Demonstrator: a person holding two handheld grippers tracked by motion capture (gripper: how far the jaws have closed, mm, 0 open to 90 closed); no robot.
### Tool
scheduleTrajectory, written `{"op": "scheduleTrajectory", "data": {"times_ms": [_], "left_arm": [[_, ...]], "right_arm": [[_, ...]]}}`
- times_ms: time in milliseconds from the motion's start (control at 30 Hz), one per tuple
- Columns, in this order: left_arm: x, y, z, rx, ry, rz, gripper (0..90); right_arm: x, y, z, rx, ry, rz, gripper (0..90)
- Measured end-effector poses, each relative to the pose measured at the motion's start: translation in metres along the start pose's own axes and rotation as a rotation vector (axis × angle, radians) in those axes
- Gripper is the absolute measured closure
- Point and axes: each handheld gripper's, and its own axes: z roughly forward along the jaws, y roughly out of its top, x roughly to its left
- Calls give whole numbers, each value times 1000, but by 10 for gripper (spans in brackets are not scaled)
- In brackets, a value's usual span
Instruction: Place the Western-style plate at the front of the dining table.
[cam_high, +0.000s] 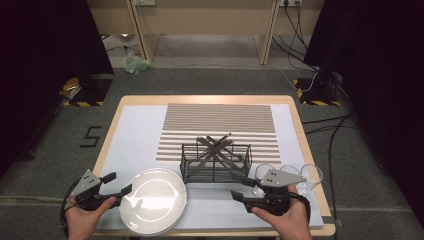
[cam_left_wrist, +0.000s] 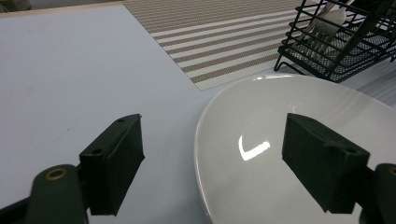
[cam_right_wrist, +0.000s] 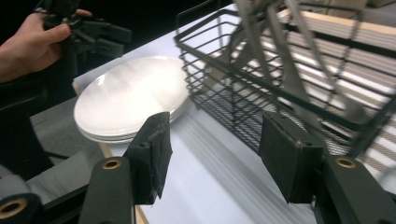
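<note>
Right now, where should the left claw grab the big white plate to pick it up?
Grab the top white plate by its raised left rim, coming in level from the left. It lies flat on a stack, so only the thin edge fits between the jaws. The left claw is open beside that rim.

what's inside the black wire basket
Grey utensils lie crossed in the black wire basket, handles sticking above its rim; white plastic cutlery shows through the mesh. Their lower ends are too screened to identify.
</note>
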Motion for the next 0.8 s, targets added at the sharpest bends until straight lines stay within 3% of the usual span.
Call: {"op": "scheduleTrajectory", "data": {"times_ms": [167, 567, 600, 667, 700, 800], "left_arm": [[0, 0, 3, 18, -1, -7, 197], [-1, -4, 6, 72, -28, -56, 185], [-1, -5, 6, 98, -35, -48, 177], [-1, -6, 5, 112, -34, -42, 173], [-1, -6, 4, 116, -36, -42, 174], [0, -6, 1, 124, -29, -48, 176]], "right_arm": [[3, -1, 13, 27, 35, -8, 437], [20, -2, 64, 113, 147, -63, 435], [24, -3, 77, 126, 171, -67, 435], [27, -3, 83, 135, 176, -76, 435], [32, -4, 97, 158, 184, -103, 434], [37, -4, 109, 176, 194, -124, 435]]}}
